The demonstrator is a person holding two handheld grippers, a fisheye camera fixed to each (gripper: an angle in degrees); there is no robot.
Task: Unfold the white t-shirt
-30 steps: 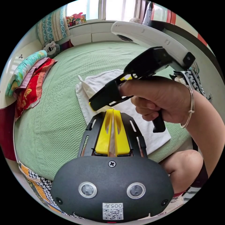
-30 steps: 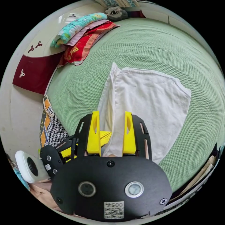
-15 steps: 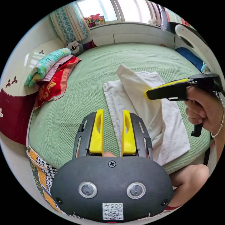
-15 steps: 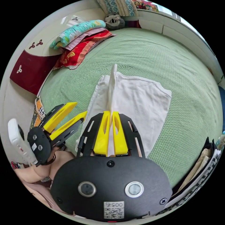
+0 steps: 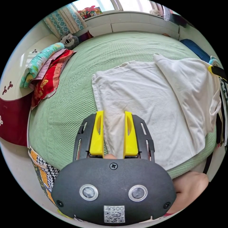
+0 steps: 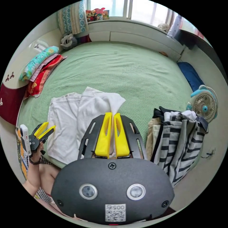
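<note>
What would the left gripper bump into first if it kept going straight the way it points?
Probably the white t-shirt. The left gripper is open, and the shirt's near edge lies on the green bed cover straight ahead between its jaws. How high it hovers above the cloth is hard to judge.

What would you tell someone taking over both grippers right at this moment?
Right gripper: shut on a flap of the white t-shirt, lifted off the green bed.
Left gripper: open, above the shirt's near edge, gripping nothing.
Done: one fold is opened out; the shirt lies wide across the bed.
Left: lay the held flap flat, release, and open any fold that remains.
Striped clothes are piled beside the right gripper.
</note>
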